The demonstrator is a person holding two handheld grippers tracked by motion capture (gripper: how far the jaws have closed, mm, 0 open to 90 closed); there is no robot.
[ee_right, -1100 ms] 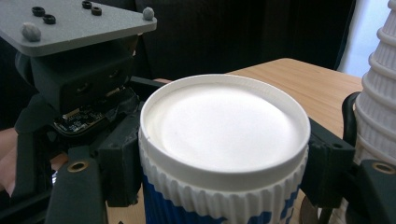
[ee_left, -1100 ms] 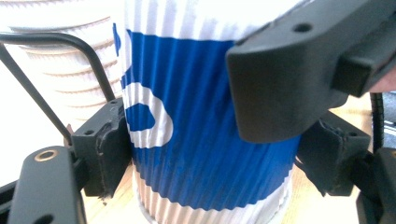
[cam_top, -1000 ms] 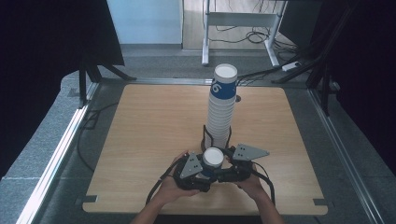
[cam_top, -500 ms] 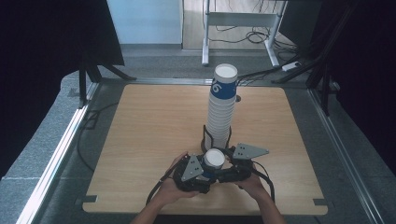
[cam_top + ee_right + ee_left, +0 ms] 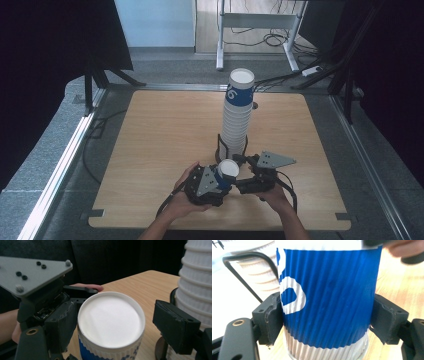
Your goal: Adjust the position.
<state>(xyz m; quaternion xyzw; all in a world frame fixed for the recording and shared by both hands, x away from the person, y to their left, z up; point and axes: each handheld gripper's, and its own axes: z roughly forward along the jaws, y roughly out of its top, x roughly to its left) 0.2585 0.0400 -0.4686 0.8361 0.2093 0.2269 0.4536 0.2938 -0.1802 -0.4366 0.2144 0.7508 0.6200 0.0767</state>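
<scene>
At the near edge of the table [image 5: 150,130], a person's two hands meet over a single blue paper cup [image 5: 228,171], held upside down with its white base facing up. The left gripper [image 5: 216,181] is clamped tight on the cup's ribbed blue sleeve [image 5: 329,302], its pads pressing both sides so the cup stays steady just above the wood. The right gripper [image 5: 113,322] straddles the upturned base; its jaws have just been opening, and in its own view a gap shows at the right pad [image 5: 175,325] while the left pad sits against the rim or just beside it. The cup is between the jaws but no longer squeezed by them, which suggests a handover, with the left gripper keeping sole charge of it.

Just behind the hands, a tall stack of upturned cups [image 5: 237,112] stands in a black wire holder [image 5: 220,147] near the middle of the table, close enough that a cup can be lifted off or returned with little reach. The top cup of the stack carries the same blue sleeve [image 5: 239,95].

Beyond the far edge, a metal desk frame [image 5: 255,25] and loose cables [image 5: 275,37] lie on the grey floor.
</scene>
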